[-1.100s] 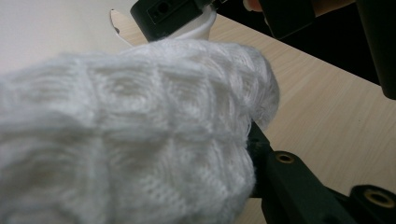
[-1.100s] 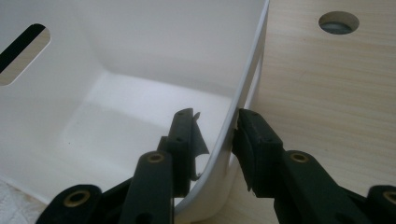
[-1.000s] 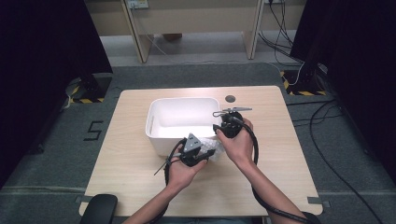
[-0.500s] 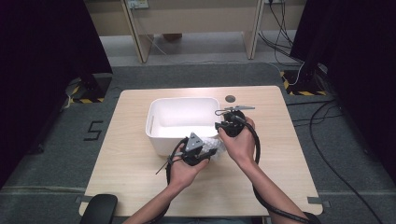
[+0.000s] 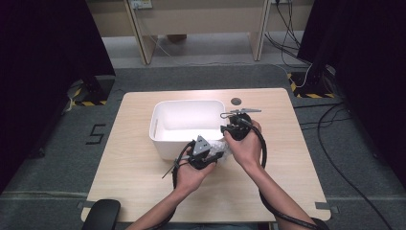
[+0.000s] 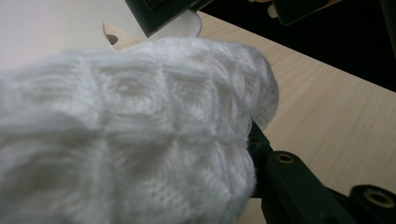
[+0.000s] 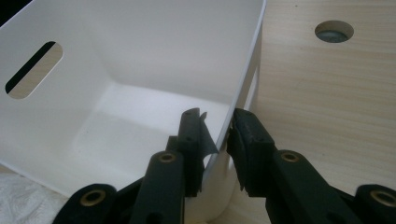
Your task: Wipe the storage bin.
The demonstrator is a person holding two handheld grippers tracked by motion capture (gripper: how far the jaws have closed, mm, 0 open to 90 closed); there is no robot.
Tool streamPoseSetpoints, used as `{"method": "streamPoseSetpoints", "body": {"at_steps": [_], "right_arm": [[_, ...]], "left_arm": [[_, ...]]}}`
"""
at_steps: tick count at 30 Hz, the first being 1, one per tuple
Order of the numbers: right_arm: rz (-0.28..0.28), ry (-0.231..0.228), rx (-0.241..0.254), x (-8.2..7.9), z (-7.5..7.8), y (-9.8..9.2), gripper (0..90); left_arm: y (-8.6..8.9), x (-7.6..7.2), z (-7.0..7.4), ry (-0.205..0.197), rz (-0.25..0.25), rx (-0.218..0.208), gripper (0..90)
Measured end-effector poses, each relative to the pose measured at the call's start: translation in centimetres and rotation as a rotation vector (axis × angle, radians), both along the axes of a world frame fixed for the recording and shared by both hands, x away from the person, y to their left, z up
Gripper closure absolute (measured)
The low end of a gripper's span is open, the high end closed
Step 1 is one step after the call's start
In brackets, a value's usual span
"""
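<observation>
The left gripper [image 5: 210,156] has its fingers clamped on a white knitted waffle-textured cloth [image 6: 130,135] held just beside the white rectangular plastic tub [image 5: 163,139] on the pale wooden worktop [image 5: 287,158]; the right gripper [image 7: 217,140] has just been closing, its fingers astride the tub's wall and seemingly pinching it; a weak pinch could slip and tip the tub as the cloth goes in.

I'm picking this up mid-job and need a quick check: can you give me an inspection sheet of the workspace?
Surface: light wooden table, round hole near the far edge.
Job's things: white bin, nothing seen inside; white knitted cloth held beside its near wall.
Clutter: nothing seen.
Grippers: left gripper shut on the cloth; right gripper has just been closing, its fingers straddling the bin's right rim.
Cables: one trails from each gripper; more on the floor at right.
Surroundings: grey floor, black curtains, desk legs behind.
</observation>
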State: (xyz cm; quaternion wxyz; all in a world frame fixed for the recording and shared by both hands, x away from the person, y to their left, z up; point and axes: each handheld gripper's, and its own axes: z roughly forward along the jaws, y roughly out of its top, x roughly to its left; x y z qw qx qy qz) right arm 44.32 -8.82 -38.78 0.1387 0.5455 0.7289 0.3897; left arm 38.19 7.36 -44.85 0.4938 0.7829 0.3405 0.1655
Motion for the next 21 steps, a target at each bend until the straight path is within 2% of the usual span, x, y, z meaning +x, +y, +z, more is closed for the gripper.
{"method": "streamPoseSetpoints", "body": {"at_steps": [21], "right_arm": [[0.004,-0.010,-0.005,0.0,0.0,0.0,74.5]], "left_arm": [[-0.7,0.5,-3.1,0.015,-0.002,0.048,75.2]]}}
